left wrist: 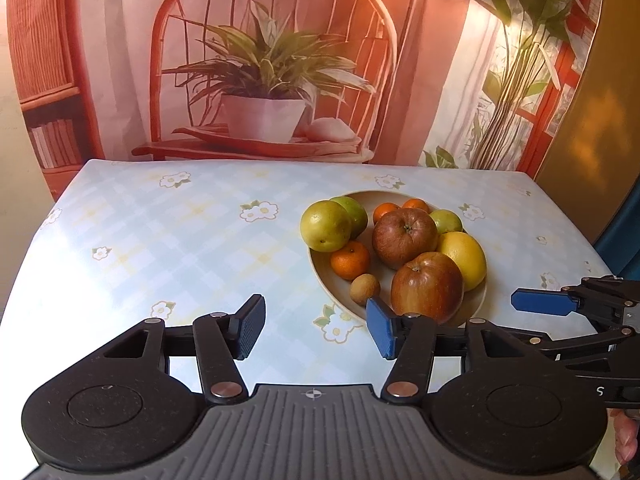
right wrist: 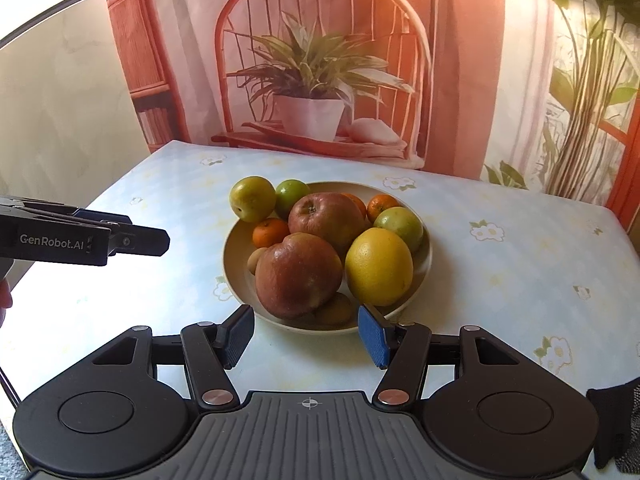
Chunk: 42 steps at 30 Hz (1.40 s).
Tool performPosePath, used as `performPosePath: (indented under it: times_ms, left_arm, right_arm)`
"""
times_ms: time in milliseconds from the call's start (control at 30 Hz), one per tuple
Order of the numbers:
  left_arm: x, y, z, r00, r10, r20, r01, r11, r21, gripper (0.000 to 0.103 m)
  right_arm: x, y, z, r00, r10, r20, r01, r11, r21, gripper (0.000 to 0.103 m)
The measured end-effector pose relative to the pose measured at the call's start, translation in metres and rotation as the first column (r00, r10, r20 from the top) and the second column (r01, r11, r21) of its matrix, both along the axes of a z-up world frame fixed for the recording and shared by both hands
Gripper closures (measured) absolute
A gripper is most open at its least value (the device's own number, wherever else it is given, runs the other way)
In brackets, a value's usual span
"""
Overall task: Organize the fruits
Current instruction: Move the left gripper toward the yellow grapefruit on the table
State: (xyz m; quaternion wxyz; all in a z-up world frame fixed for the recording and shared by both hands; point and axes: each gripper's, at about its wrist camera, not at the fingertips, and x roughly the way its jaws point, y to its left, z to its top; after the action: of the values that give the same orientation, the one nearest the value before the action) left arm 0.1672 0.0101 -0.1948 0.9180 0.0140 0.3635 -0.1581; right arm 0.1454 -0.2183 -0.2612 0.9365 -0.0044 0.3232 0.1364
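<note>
A beige bowl (left wrist: 384, 197) (right wrist: 234, 256) on the flowered tablecloth holds two red apples (left wrist: 426, 286) (right wrist: 298, 276), a big yellow citrus (left wrist: 464, 260) (right wrist: 378, 266), green-yellow fruits (left wrist: 326, 226) (right wrist: 252, 198), tangerines (left wrist: 350, 259) (right wrist: 270, 232) and a small brown fruit (left wrist: 364, 289). My left gripper (left wrist: 316, 328) stands open over bare cloth, just left of the bowl's near edge, nothing between its fingers. My right gripper (right wrist: 306, 336) is open too, right in front of the bowl's near rim and empty. Each gripper shows from the side in the other's view (left wrist: 536, 302) (right wrist: 152, 240).
The table (left wrist: 160, 240) (right wrist: 520, 260) ends at a printed backdrop of a chair and potted plant (left wrist: 264, 80) along its far edge. Part of a hand (left wrist: 626, 436) shows at the lower right of the left wrist view. A dark mesh cloth (right wrist: 616, 428) lies at the right wrist view's lower right.
</note>
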Motion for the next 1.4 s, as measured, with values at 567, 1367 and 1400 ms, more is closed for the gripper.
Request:
performPosePath:
  times_ms: [567, 1367, 1400]
  left_arm:
    - [-0.057, 0.01, -0.009, 0.999, 0.049, 0.017, -0.048, 0.998, -0.037, 0.043]
    - [-0.11, 0.012, -0.026, 0.998, 0.055, -0.012, -0.056, 0.992, -0.114, 0.038]
    - [-0.111, 0.012, -0.026, 0.999, 0.053, -0.013, -0.054, 0.992, -0.117, 0.038]
  right_arm:
    - [-0.059, -0.01, -0.008, 1.0, -0.023, 0.003, 0.023, 1.0, 0.016, 0.049]
    - [-0.11, 0.005, -0.045, 0.995, 0.048, -0.091, -0.043, 0.997, 0.059, 0.039]
    - [-0.109, 0.007, -0.047, 0.994, 0.051, -0.099, -0.045, 0.997, 0.063, 0.039]
